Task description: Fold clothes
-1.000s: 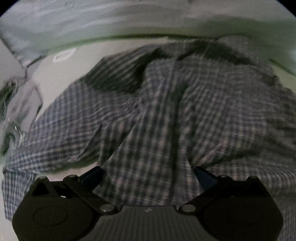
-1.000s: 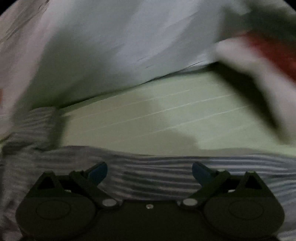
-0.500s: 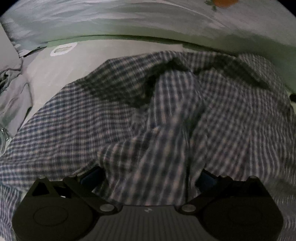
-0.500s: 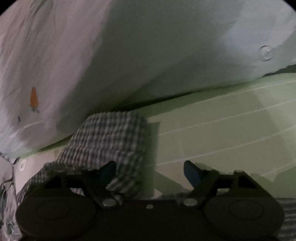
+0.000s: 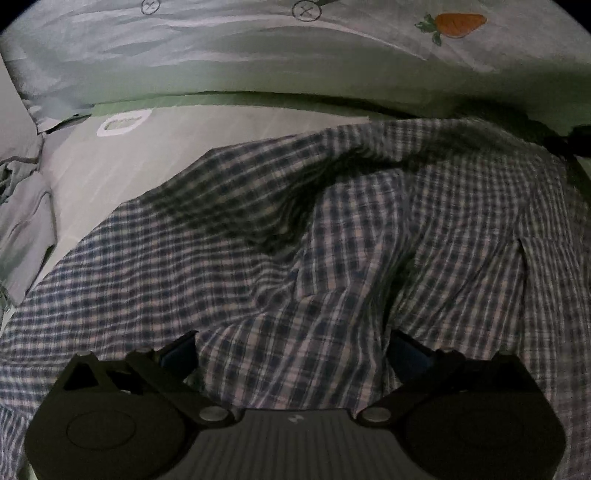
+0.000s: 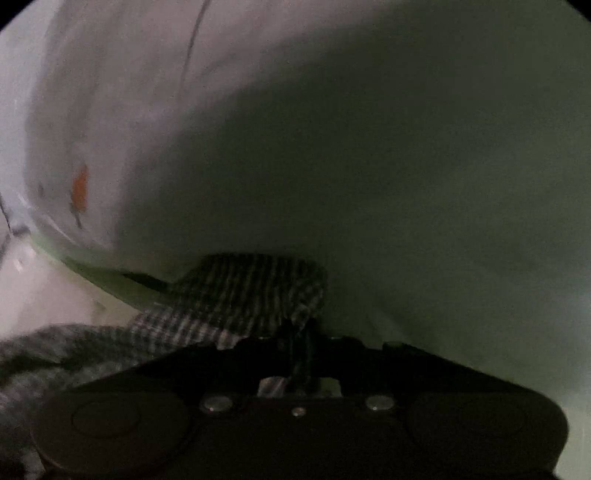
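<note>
The checked shirt (image 5: 303, 236) lies rumpled across the bed (image 5: 192, 125), reaching toward its far edge where a pale quilt (image 5: 258, 51) with a carrot print (image 5: 456, 24) is heaped. The left gripper (image 5: 291, 350) hangs over the shirt, its fingers (image 5: 177, 354) spread wide with cloth bunched between them. The right gripper (image 6: 299, 354) has its fingers closed on a fold of the shirt (image 6: 243, 291), close against the quilt (image 6: 369, 166). Grey clothing (image 5: 22, 225) lies at the bed's left edge.

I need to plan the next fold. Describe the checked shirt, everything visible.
The checked shirt is thin woven cloth in dark blue and pale checks, rumpled in ridges across a pale striped sheet. The left gripper is open with cloth bunched between its fingers. The right gripper is shut on a bunched edge beside the carrot-print bedding.
</note>
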The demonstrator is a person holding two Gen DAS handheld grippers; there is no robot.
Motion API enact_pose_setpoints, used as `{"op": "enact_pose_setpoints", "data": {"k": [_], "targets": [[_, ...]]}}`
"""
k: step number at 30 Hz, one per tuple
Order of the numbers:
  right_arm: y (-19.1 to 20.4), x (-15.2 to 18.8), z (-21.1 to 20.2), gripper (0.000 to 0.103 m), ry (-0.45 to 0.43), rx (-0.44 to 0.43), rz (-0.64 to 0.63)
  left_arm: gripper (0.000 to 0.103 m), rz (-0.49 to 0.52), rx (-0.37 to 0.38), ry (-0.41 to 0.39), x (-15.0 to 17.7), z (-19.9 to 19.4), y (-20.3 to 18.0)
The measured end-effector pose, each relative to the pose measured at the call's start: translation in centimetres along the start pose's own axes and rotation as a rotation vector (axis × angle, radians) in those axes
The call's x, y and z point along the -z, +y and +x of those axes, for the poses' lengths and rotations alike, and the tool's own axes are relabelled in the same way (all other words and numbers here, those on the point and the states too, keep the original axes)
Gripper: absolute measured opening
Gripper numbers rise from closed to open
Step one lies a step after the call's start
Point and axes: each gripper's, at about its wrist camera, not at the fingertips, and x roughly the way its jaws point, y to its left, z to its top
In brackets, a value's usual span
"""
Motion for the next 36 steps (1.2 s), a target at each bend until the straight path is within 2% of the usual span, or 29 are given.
{"op": "enact_pose_setpoints", "data": {"k": [2, 3, 5, 6, 7, 9, 12, 14, 17, 21, 26, 32, 36], "targets": [[0.6, 0.8, 1.0, 0.009, 0.034, 0.047, -0.042, 0.103, 0.001, 0.003, -0.002, -0.3, 0.2, 0.0], [0.9, 1.2, 1.5, 0.016, 0.05, 0.072, -0.061, 0.103, 0.007, 0.007, -0.003, -0.4, 0.3, 0.0], [0.5, 1.5, 0.9, 0.039, 0.049, 0.135, -0.037, 0.103, 0.016, 0.014, -0.004, -0.5, 0.4, 0.1], [0.3, 1.7, 0.5, 0.058, 0.046, 0.166, -0.024, 0.103, 0.018, 0.016, -0.003, -0.6, 0.4, 0.1], [-0.1, 2.0, -1.1, 0.073, 0.023, 0.186, 0.001, 0.103, 0.017, 0.016, 0.0, -0.6, 0.4, 0.1], [-0.9, 2.6, -4.2, 0.085, -0.024, 0.225, 0.052, 0.103, 0.016, 0.017, 0.006, -0.7, 0.3, 0.0], [-1.9, 4.4, -9.6, 0.091, -0.077, 0.245, 0.105, 0.103, 0.004, 0.017, 0.027, -0.8, 0.0, -0.1], [-2.6, 7.0, -13.8, 0.095, -0.078, 0.252, 0.141, 0.103, -0.034, 0.024, 0.035, -0.5, -0.8, 0.3], [-1.4, 12.0, -18.5, 0.097, -0.038, 0.278, 0.198, 0.103, -0.097, 0.041, 0.002, 0.7, -3.3, 1.4], [0.5, 20.0, -24.5, 0.097, 0.042, 0.304, 0.288, 0.103, -0.116, 0.034, -0.023, 3.4, -7.3, 2.8], [4.0, 26.8, -28.1, 0.097, 0.117, 0.289, 0.315, 0.103, -0.097, -0.004, -0.029, 8.5, -11.7, 4.6], [7.4, 29.7, -28.8, 0.098, 0.178, 0.24, 0.278, 0.103, -0.157, -0.053, 0.003, 14.3, -14.8, 7.7], [8.7, 30.6, -29.0, 0.103, 0.178, 0.282, 0.26, 0.103, -0.18, -0.072, 0.002, 17.1, -16.4, 10.5]]}}
